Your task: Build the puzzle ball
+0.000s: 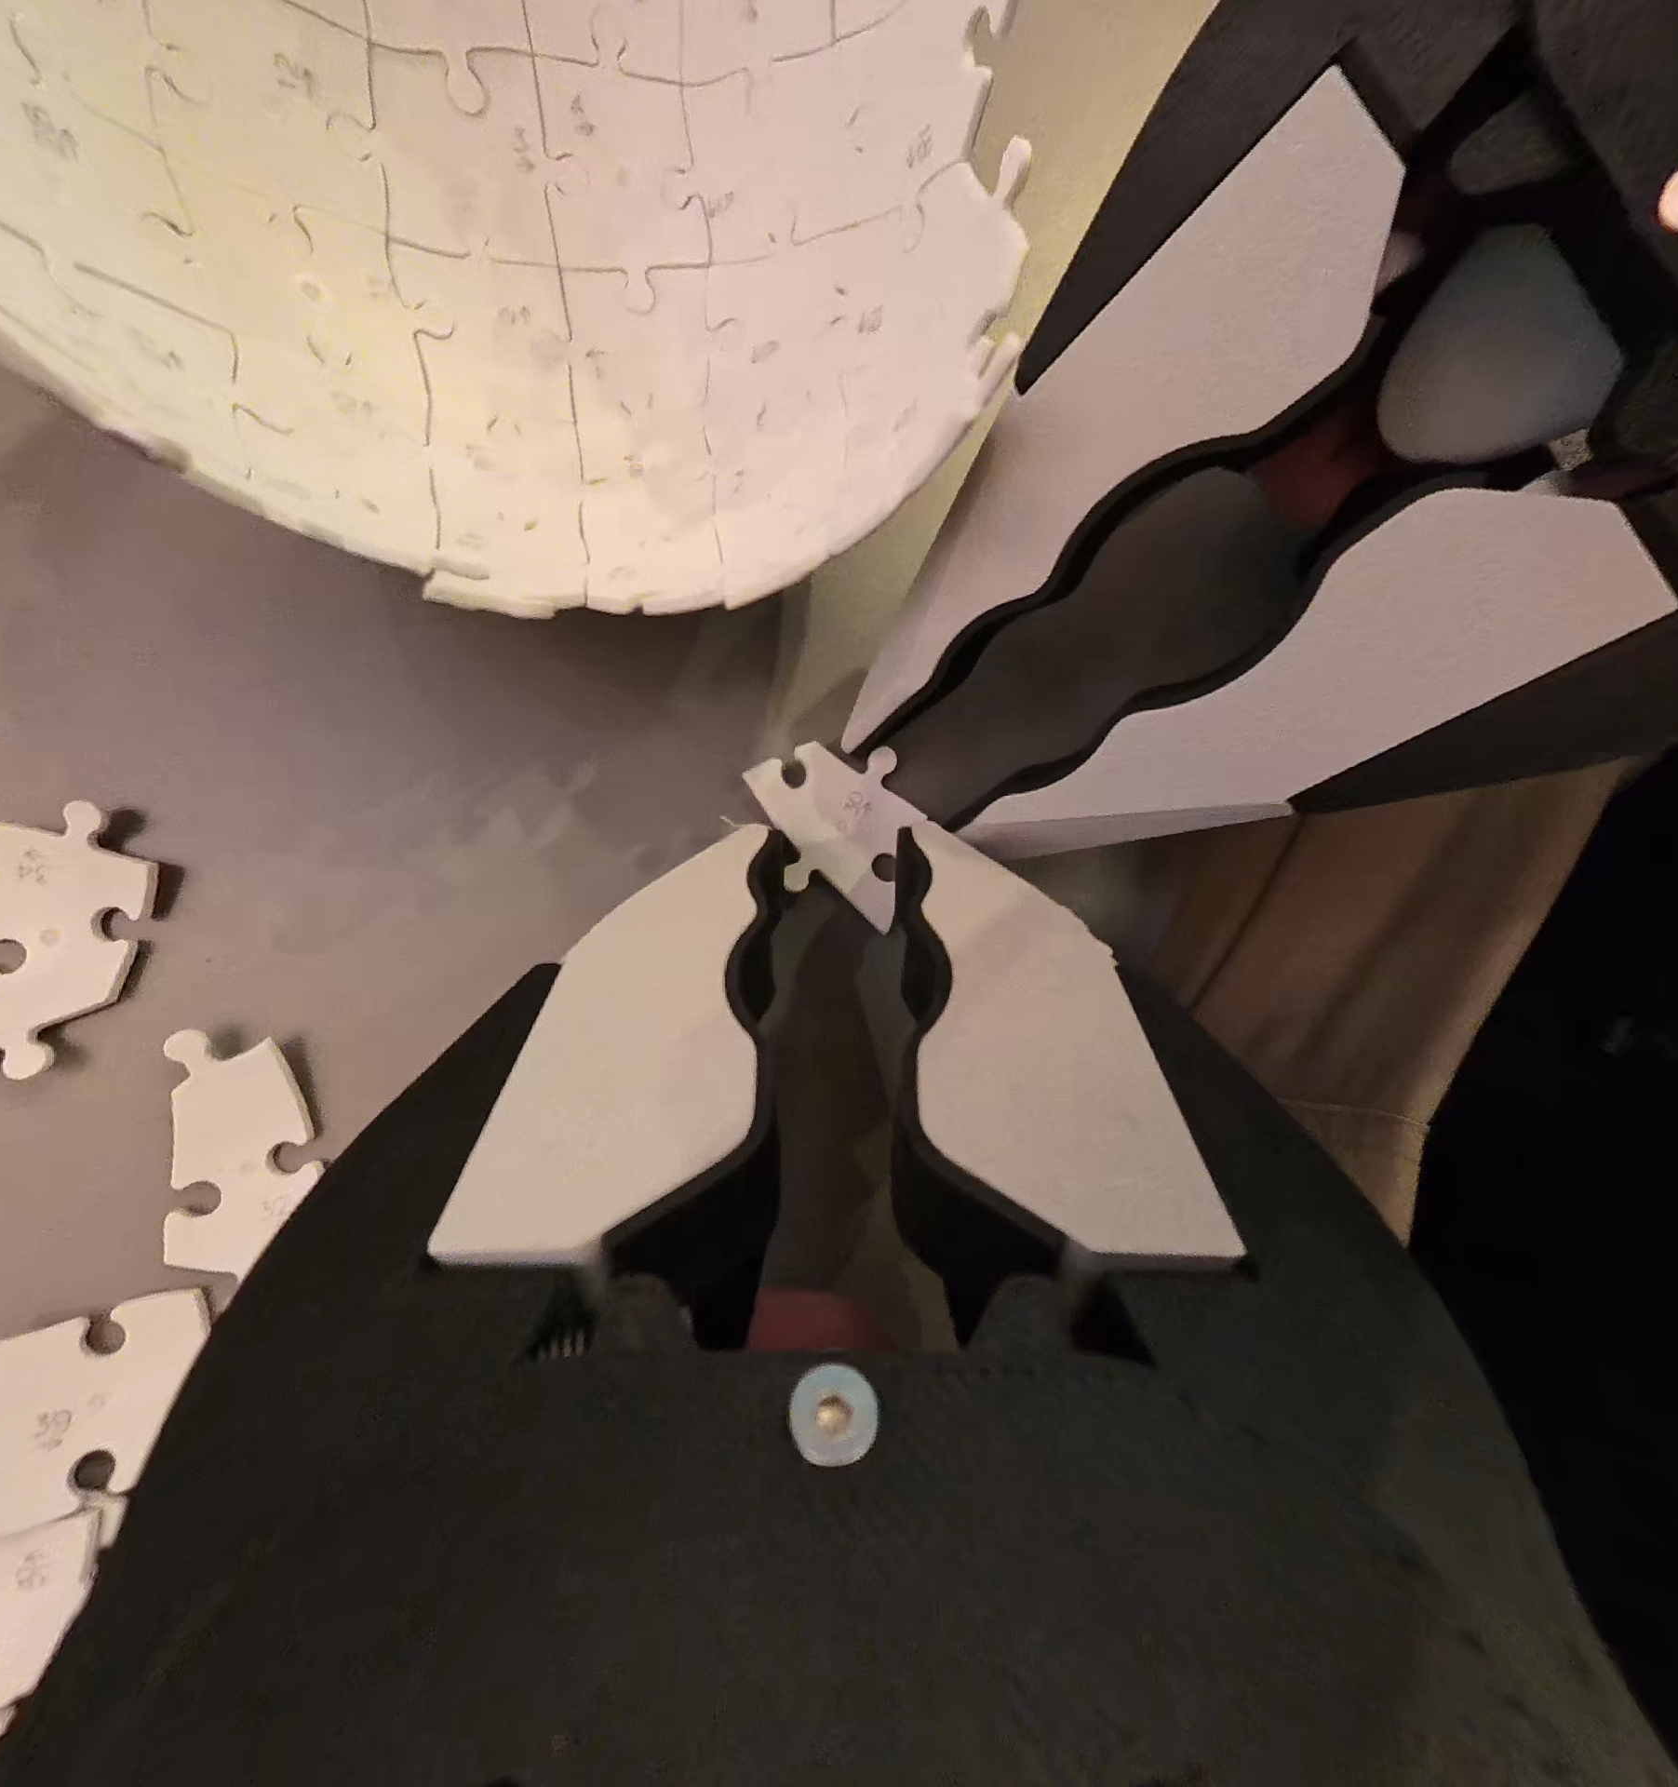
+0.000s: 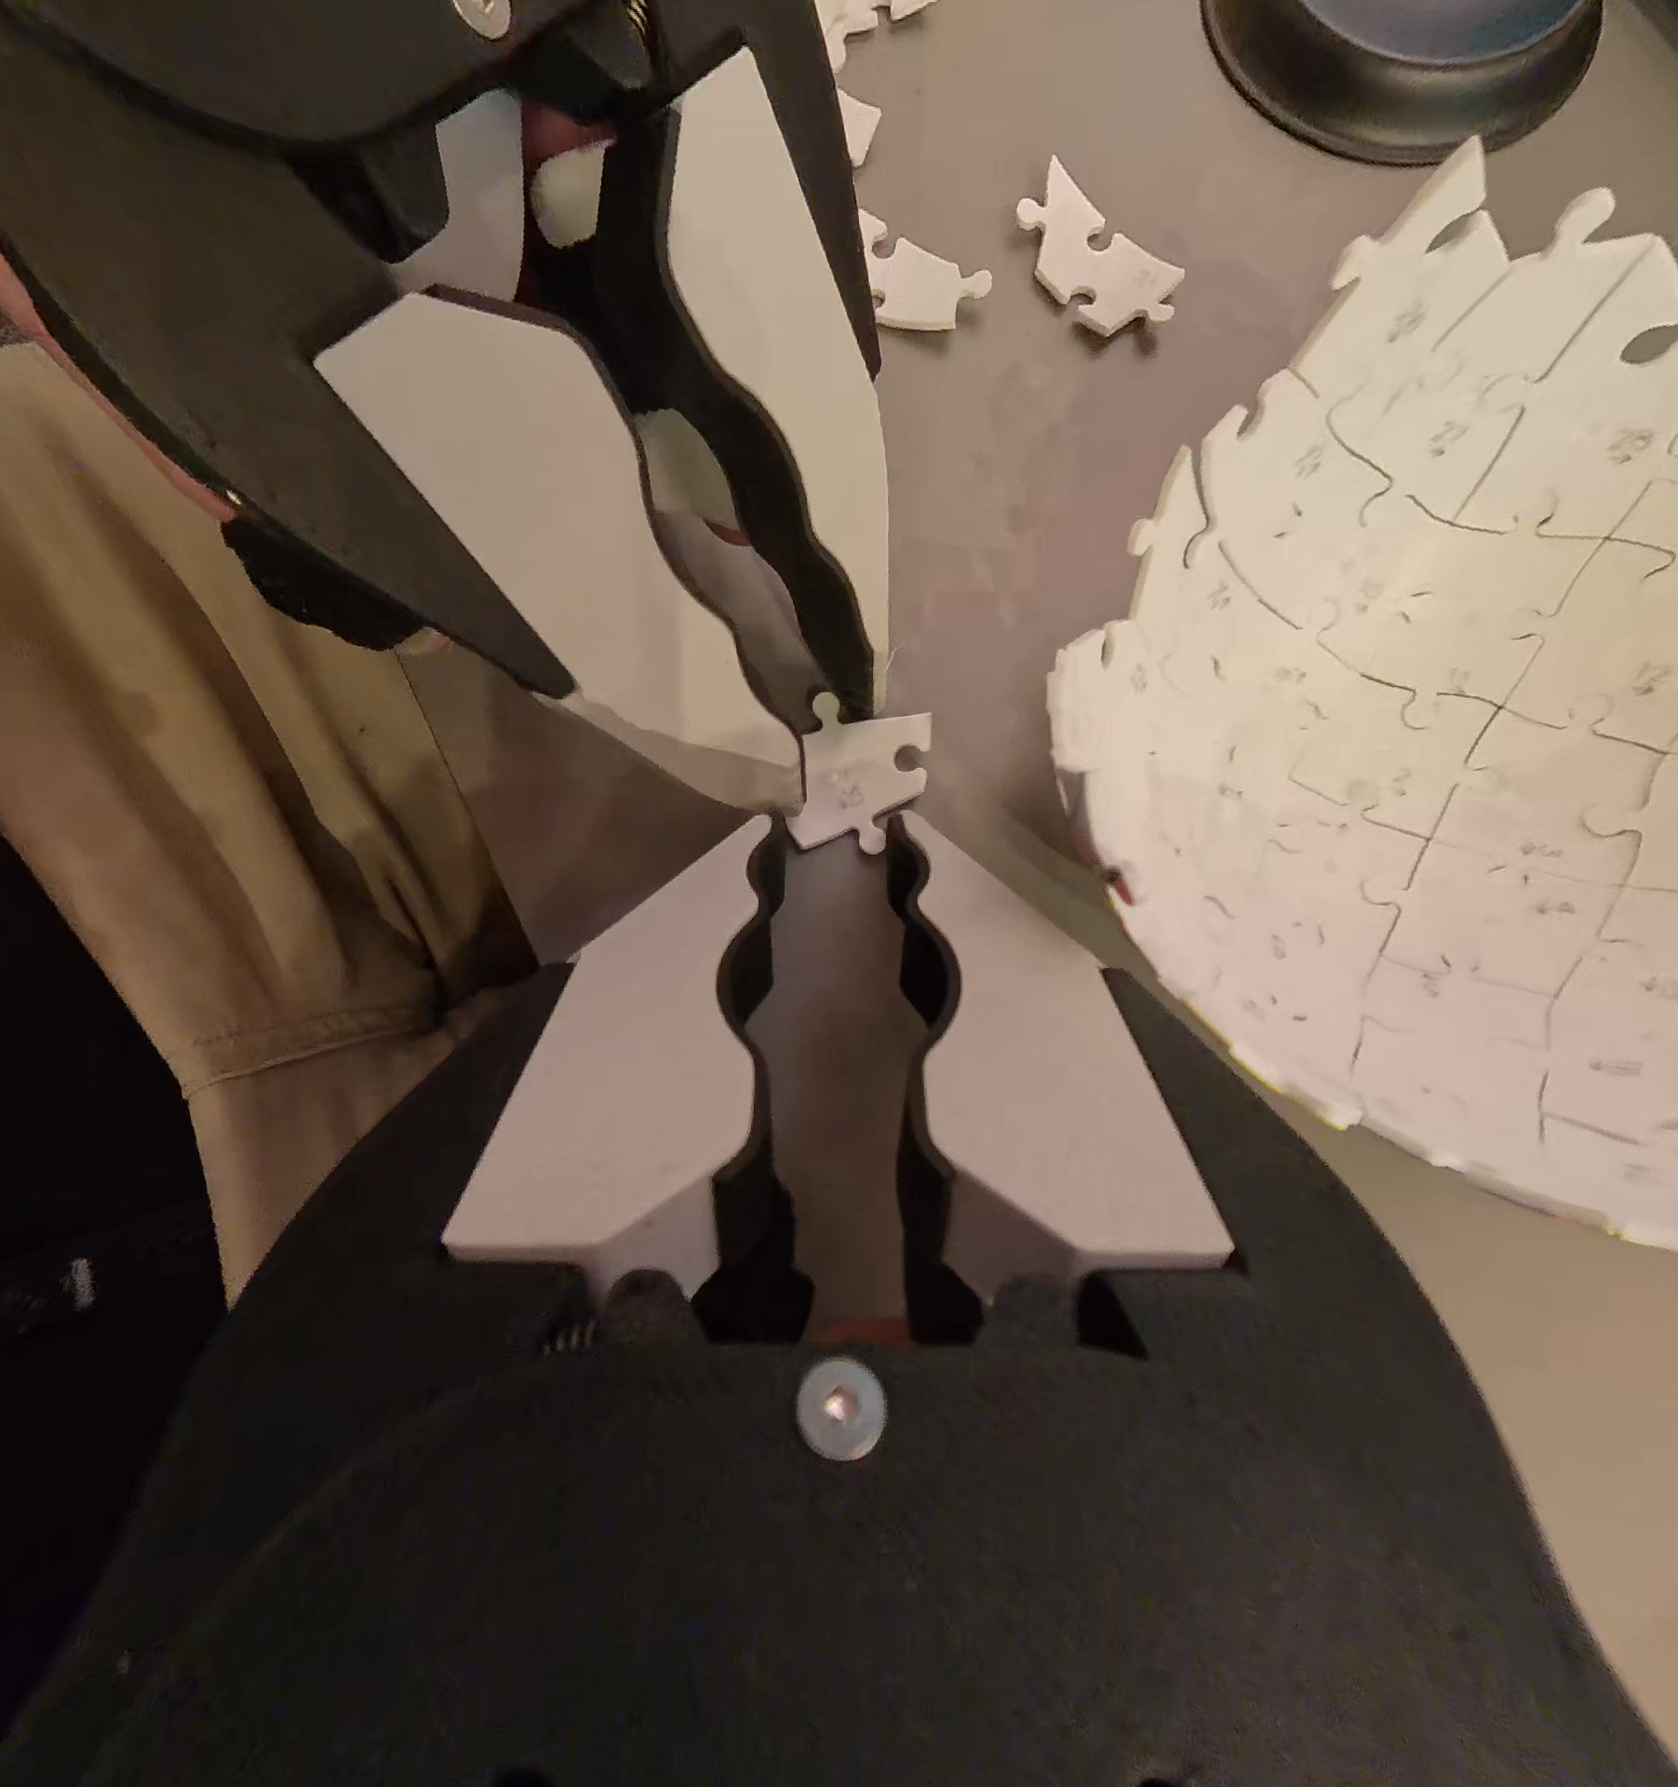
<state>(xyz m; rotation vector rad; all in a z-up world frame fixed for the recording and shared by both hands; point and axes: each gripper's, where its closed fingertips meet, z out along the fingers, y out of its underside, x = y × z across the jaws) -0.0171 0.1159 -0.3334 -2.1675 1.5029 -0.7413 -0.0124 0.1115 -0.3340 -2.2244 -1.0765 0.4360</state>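
Handover in mid-air.
We pinch the light, stiff puzzle piece (image 1: 839, 836) by its edges: left gripper (image 1: 835, 856) and right gripper (image 2: 839, 822) both clamp it.

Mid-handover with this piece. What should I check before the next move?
1. puzzle piece sits between the left gripper tips: ok.
2. right gripper grip firm: cannot tell, only the piece's edge reaches it.
3. puzzle ball in view, toothed rim exposed: ok.
4. Gap towards the ball free of loose pieces: ok.
5. Piece turned to fit: cannot tell.
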